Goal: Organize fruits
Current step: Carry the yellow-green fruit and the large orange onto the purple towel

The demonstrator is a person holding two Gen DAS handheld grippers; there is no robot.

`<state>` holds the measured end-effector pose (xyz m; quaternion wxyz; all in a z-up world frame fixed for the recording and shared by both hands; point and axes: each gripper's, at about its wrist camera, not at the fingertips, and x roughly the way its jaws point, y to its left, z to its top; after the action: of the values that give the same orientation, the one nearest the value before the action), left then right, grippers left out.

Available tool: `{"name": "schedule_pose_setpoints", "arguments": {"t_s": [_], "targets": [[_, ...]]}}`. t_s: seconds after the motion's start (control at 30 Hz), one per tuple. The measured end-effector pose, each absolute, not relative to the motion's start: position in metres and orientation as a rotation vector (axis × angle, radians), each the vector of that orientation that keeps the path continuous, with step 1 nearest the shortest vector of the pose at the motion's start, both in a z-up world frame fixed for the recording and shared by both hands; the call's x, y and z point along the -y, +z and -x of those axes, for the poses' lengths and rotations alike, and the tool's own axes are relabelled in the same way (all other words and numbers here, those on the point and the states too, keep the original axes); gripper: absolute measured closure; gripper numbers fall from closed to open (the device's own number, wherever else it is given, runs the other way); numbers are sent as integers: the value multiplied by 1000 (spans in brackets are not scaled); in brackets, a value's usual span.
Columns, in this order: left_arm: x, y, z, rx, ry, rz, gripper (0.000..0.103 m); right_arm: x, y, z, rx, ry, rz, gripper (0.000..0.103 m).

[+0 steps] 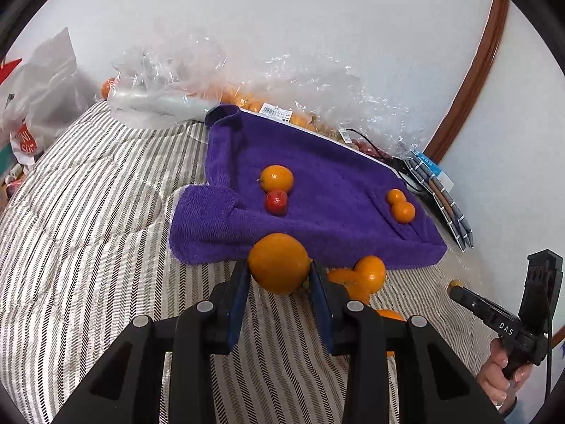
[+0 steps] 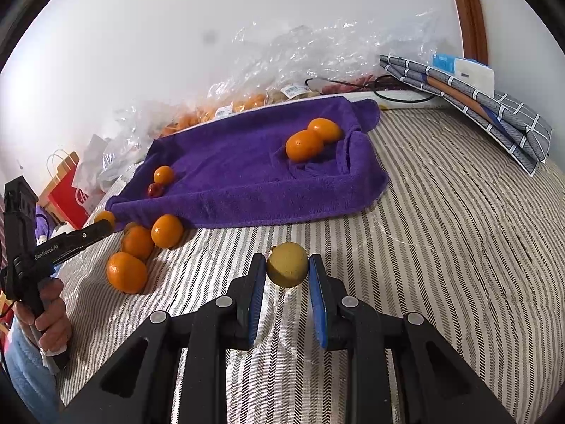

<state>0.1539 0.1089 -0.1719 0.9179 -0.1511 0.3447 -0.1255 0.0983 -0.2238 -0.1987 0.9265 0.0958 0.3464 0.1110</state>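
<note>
Two fisheye views look forward and slightly down from low over a striped bedcover point(image 1: 88, 212), each from just behind its own gripper's fingers. The left wrist view sits close to the near edge of a purple towel point(image 1: 317, 183) and faces the white wall point(image 1: 282, 17); the right wrist view sits a little farther back and to the right, facing the same wall. Both views share the towel, the fruit on it, the loose oranges point(image 2: 141, 247) at its near edge, and each shows the other gripper at its side edge.

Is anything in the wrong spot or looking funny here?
Yes. The purple towel has a small red fruit among its oranges, and three oranges lie loose on the striped blanket beside the towel. Each hand-held gripper has another fruit between its fingers.
</note>
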Motion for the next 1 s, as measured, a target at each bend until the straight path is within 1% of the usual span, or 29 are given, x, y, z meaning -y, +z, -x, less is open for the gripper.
{"name": "schedule_pose_setpoints", "arguments": {"t_s": [0.7, 0.9, 1.0], "targets": [[-108, -162, -144, -663, -238, 269, 70, 227, -198, -97, -690, 240, -220, 78], [-116, -142, -126, -650, -251, 350, 70, 233, -185, -97, -686, 216, -221, 78], [-109, -121, -121, -623, -244, 311, 70, 233, -165, -98, -653, 210, -194, 78]]}}
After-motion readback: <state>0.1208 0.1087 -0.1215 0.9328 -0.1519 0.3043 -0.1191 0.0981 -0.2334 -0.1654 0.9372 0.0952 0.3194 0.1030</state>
